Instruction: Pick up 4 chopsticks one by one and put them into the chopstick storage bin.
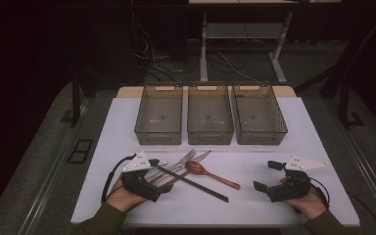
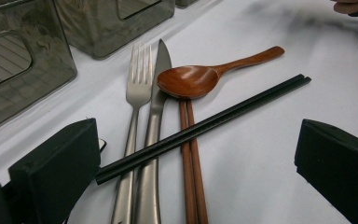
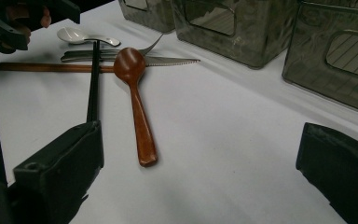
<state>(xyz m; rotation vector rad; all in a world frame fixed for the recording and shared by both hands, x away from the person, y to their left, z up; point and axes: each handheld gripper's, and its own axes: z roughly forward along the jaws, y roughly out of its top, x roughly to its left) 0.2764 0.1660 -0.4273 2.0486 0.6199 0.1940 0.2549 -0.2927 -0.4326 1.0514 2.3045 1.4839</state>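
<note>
Left hand-held gripper [image 1: 152,177]: jaws wide, nothing held, at the near-left edge of the tabletop [image 1: 254,210], over the cutlery handles.
Right hand-held gripper [image 1: 265,175]: jaws wide, nothing held, near the near-right corner.
Cutlery pile: black chopsticks [image 2: 205,125] lie across fork [image 2: 137,88], knife [image 2: 157,116] and brown chopsticks [image 2: 191,163]; wooden spoon [image 2: 200,77] beside them, mid-tabletop.
Three bins [image 1: 209,115]: along the far edge.

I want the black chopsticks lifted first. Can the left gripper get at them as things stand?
Probably yes: the black chopsticks lie on top of the other cutlery, and the left gripper, jaws open, sits right before them.
</note>
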